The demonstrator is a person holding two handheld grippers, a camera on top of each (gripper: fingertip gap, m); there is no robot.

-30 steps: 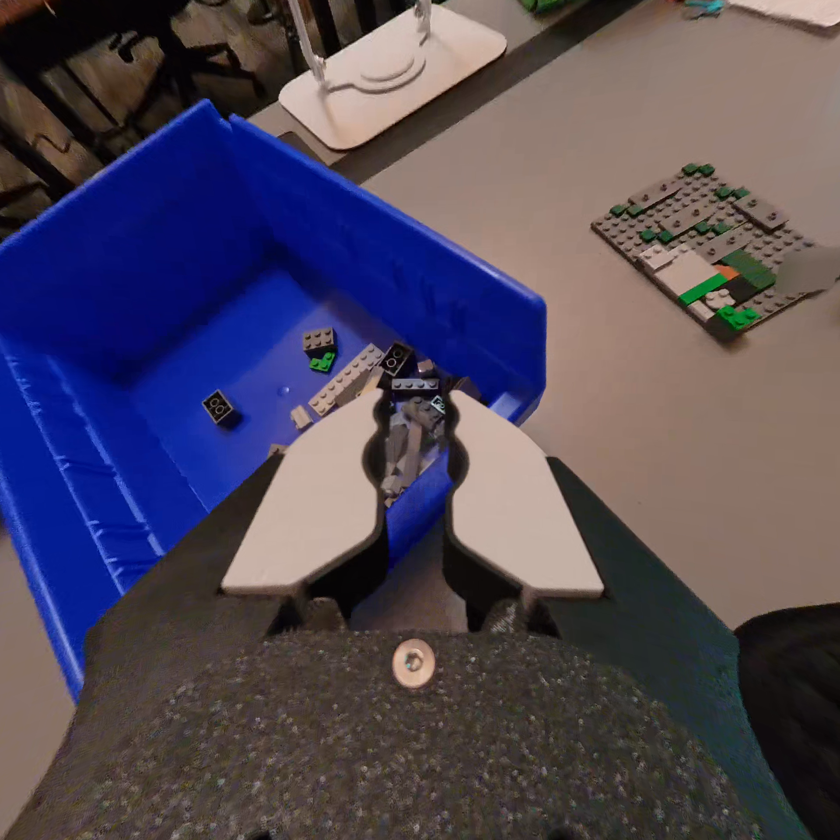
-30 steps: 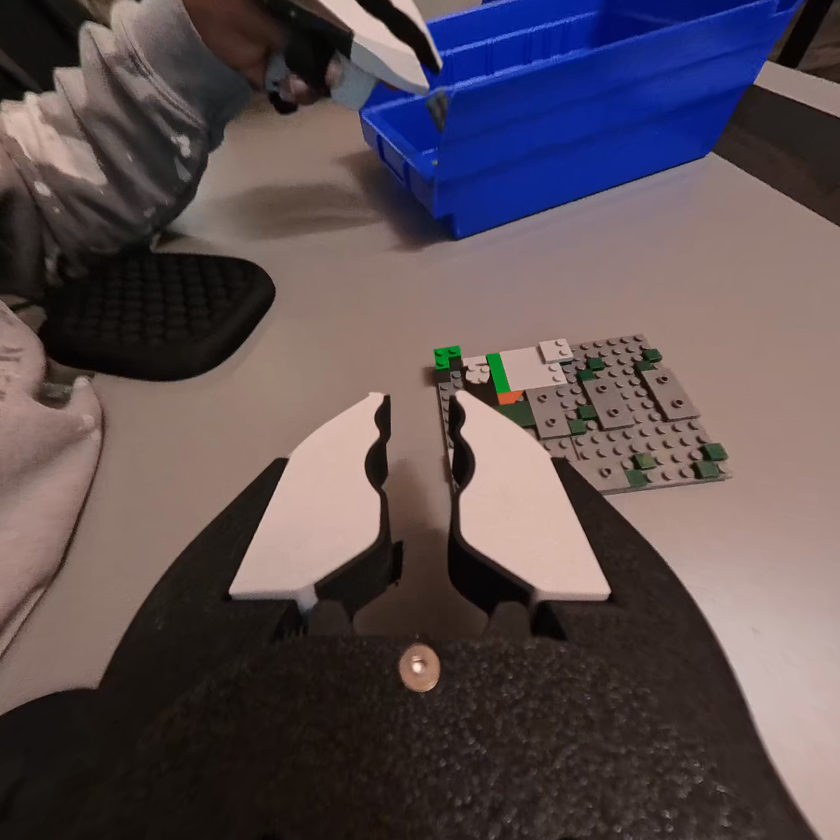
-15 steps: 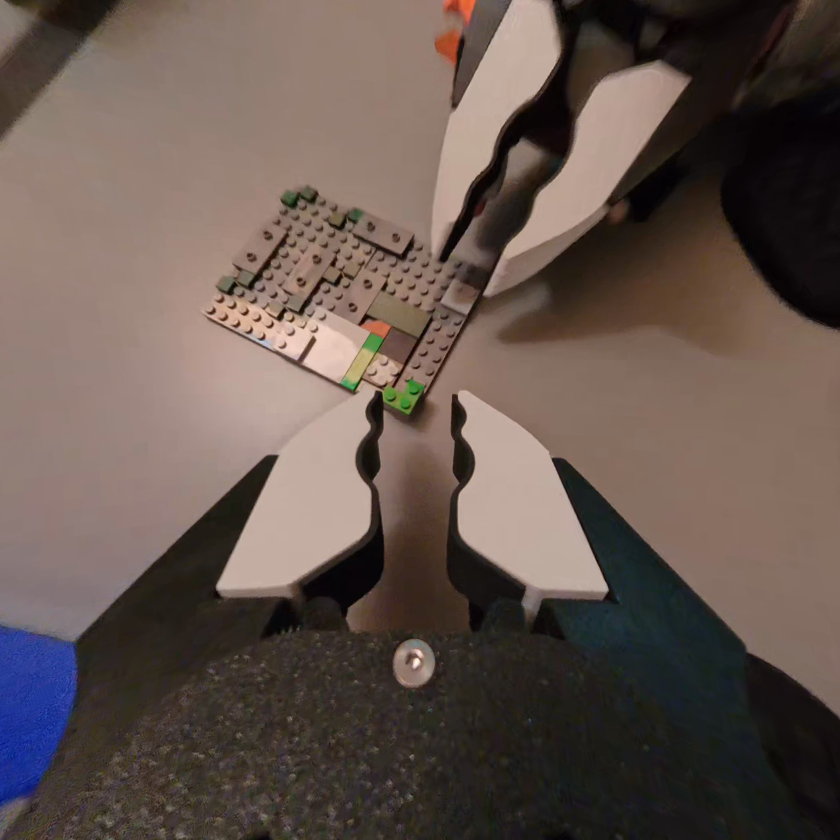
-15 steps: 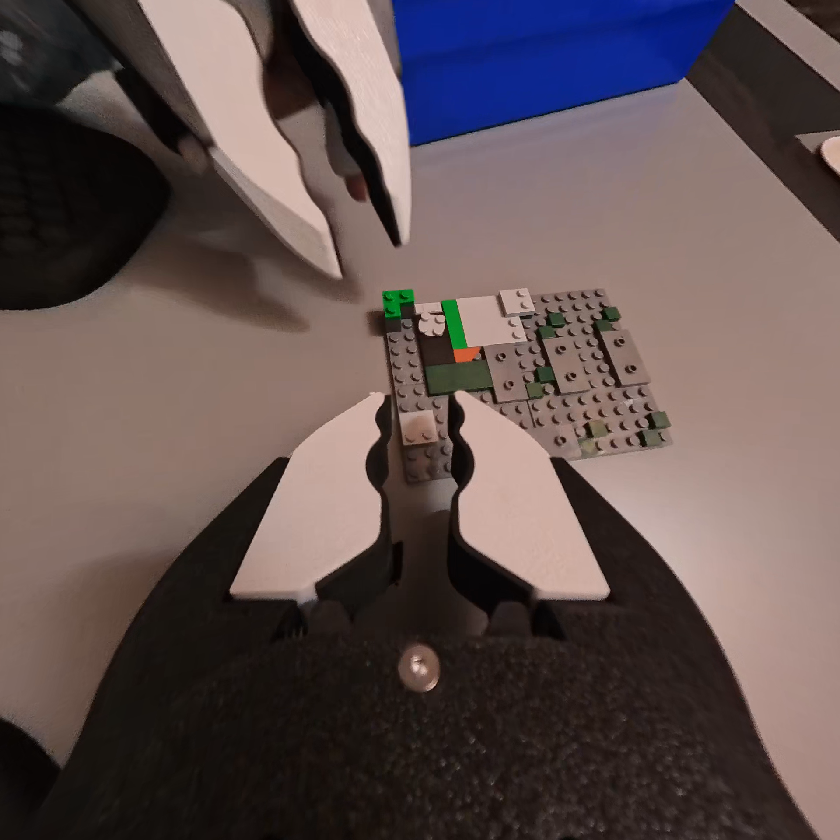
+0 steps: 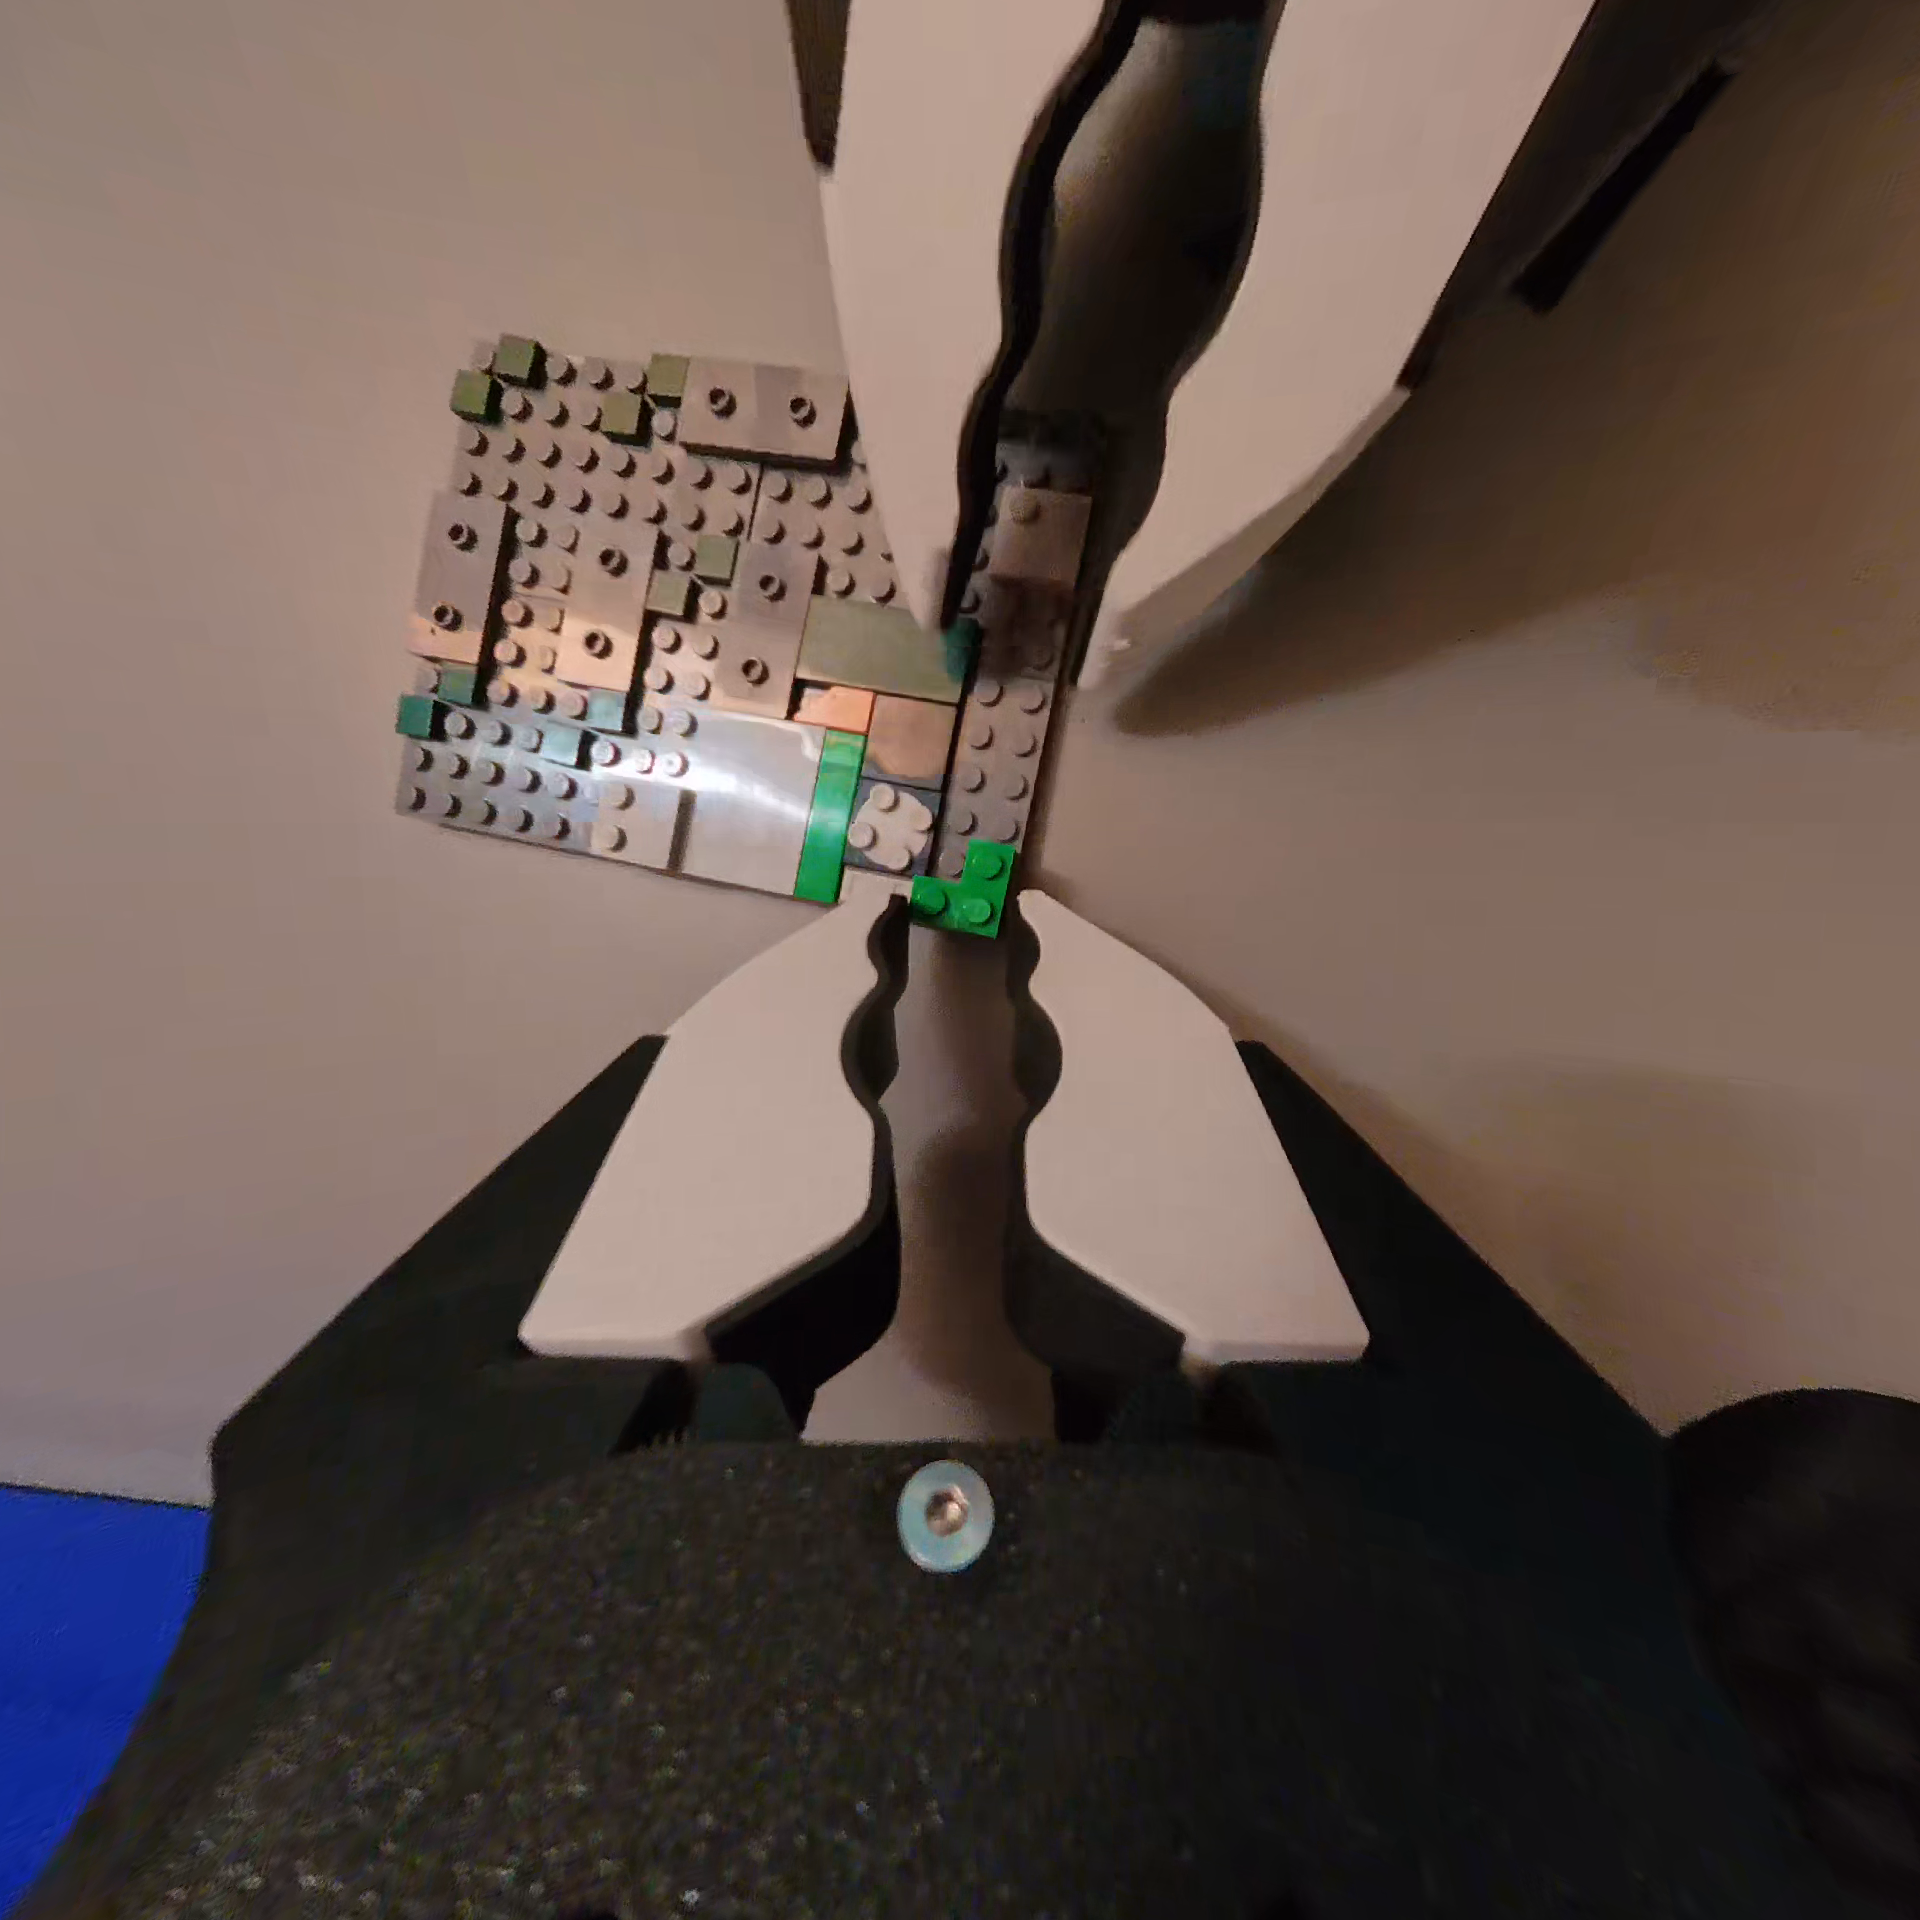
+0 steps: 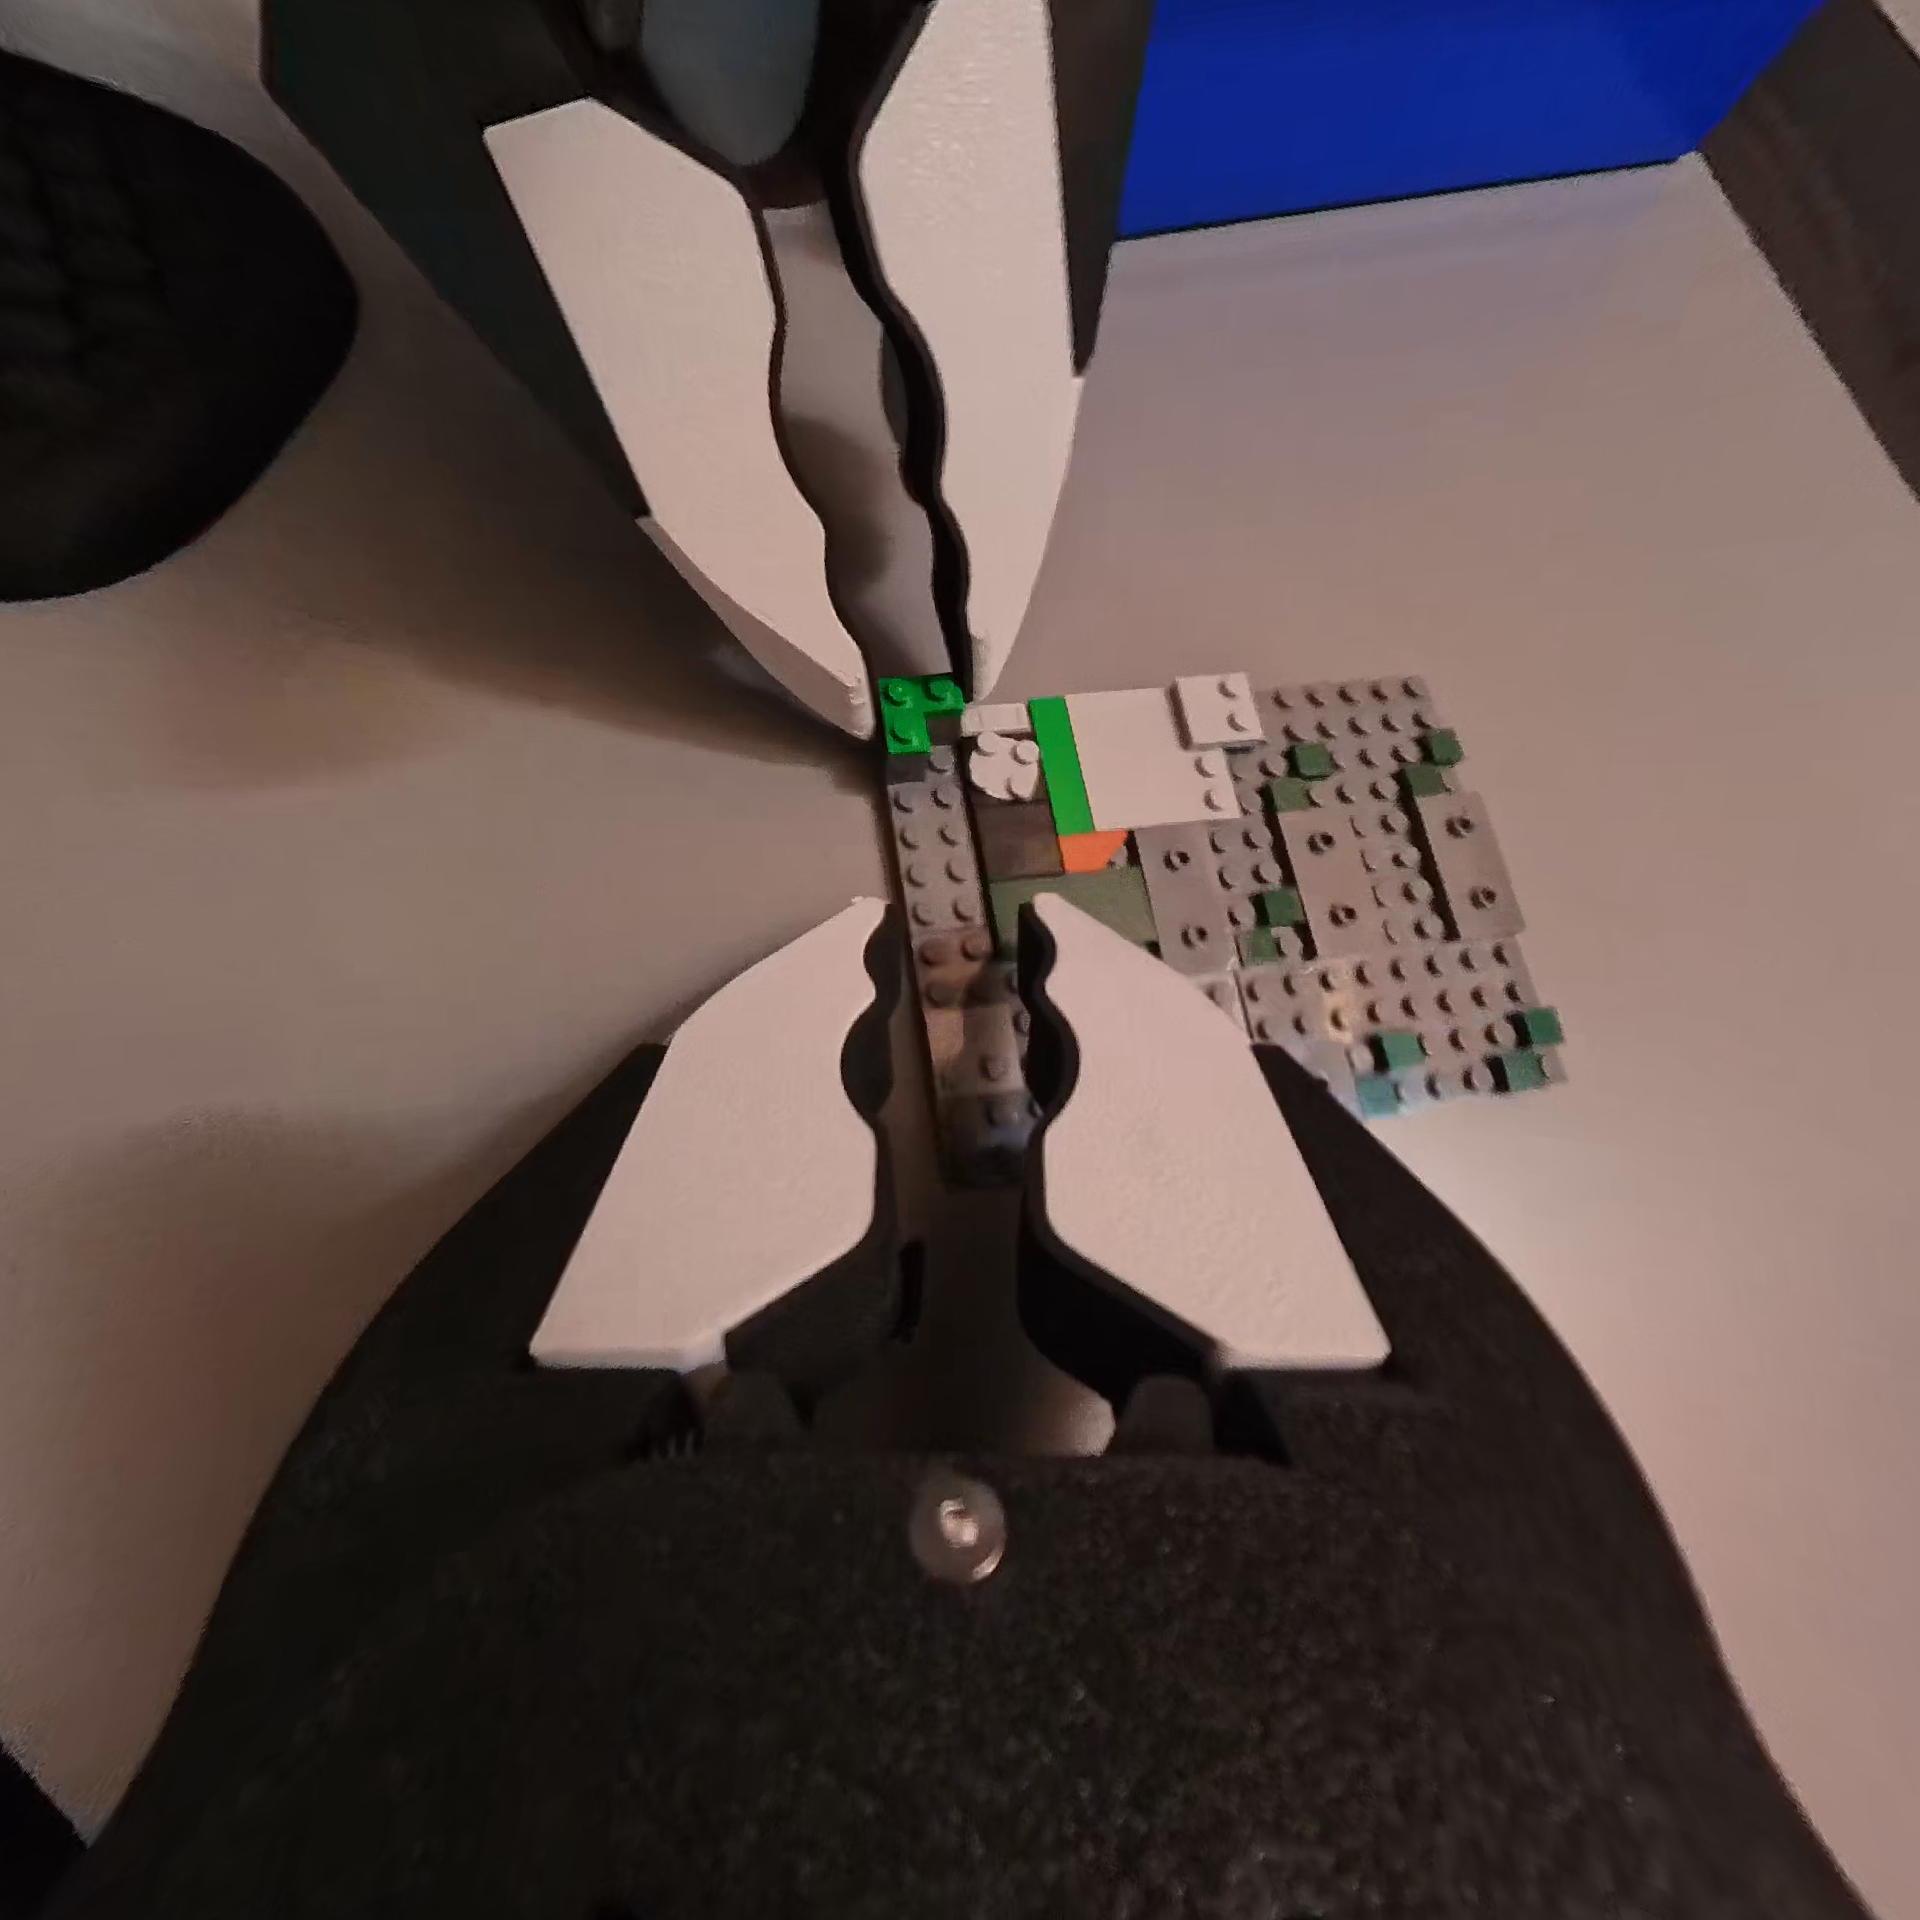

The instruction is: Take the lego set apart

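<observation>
The flat grey studded lego baseplate with grey tiles, small dark green bricks, a bright green strip and an orange tile lies flat on the pale grey matte bench, between the two grippers that face each other across it. A bright green L-shaped brick sits on its corner. The left gripper has its white jaws spread a little, with that green brick just at the tips; whether they touch it cannot be told. The right gripper also has its jaws parted, straddling the narrow grey edge strip of the plate, one jaw over the plate. A blue plastic bin stands on the bench beyond; its inside is out of sight.
</observation>
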